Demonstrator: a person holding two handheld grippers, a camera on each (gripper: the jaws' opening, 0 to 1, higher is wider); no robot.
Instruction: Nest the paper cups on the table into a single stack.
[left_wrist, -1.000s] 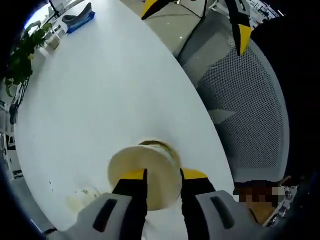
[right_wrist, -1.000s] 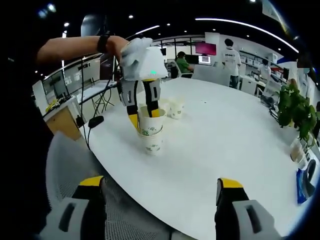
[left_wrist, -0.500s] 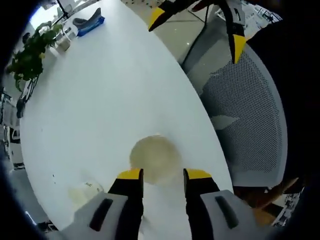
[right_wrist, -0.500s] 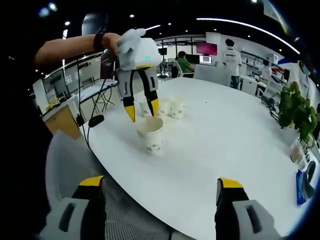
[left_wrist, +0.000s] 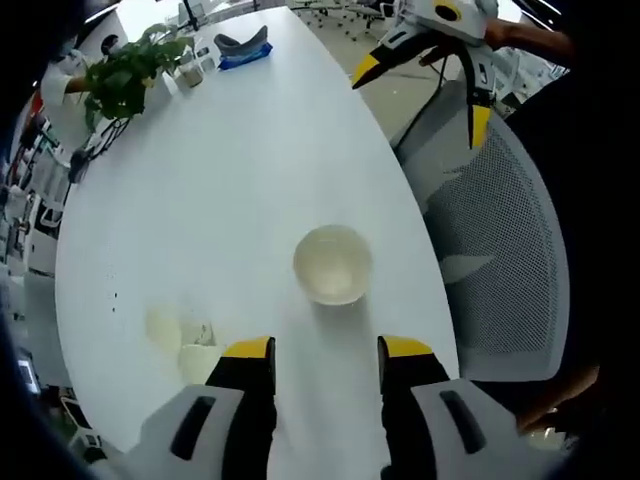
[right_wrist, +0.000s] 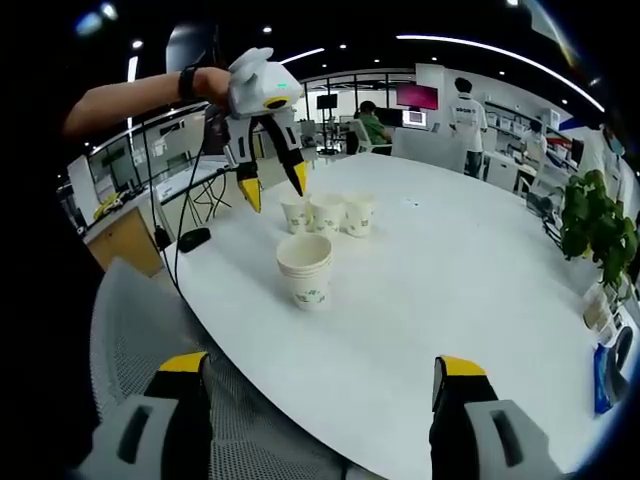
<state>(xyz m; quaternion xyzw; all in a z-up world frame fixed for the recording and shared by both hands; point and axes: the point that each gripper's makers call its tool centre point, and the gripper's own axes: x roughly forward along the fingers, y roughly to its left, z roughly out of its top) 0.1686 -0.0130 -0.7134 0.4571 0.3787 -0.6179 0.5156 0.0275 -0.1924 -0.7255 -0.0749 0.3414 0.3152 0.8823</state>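
Note:
A stack of nested white paper cups (right_wrist: 306, 268) stands near the round white table's (right_wrist: 450, 290) edge; from above I look into its top cup (left_wrist: 333, 262). Three loose cups (right_wrist: 326, 213) stand in a row behind it, and some of them (left_wrist: 178, 330) lie beside my left jaw. My left gripper (left_wrist: 327, 352) is open and empty, raised above and behind the stack; a gloved hand holds it (right_wrist: 274, 188) over the loose cups. My right gripper (right_wrist: 320, 365) is wide open and empty, off the table's edge above a chair; the left gripper view has it (left_wrist: 422, 98) at the upper right.
A grey mesh office chair (left_wrist: 500, 230) sits against the table's edge by the stack. A potted plant (right_wrist: 592, 215) and a blue object (left_wrist: 245, 45) stand at the table's far end. People and desks are in the background.
My left gripper opened, left its cup nested on the stack, and rose away toward the loose cups. The right gripper stayed where it was.

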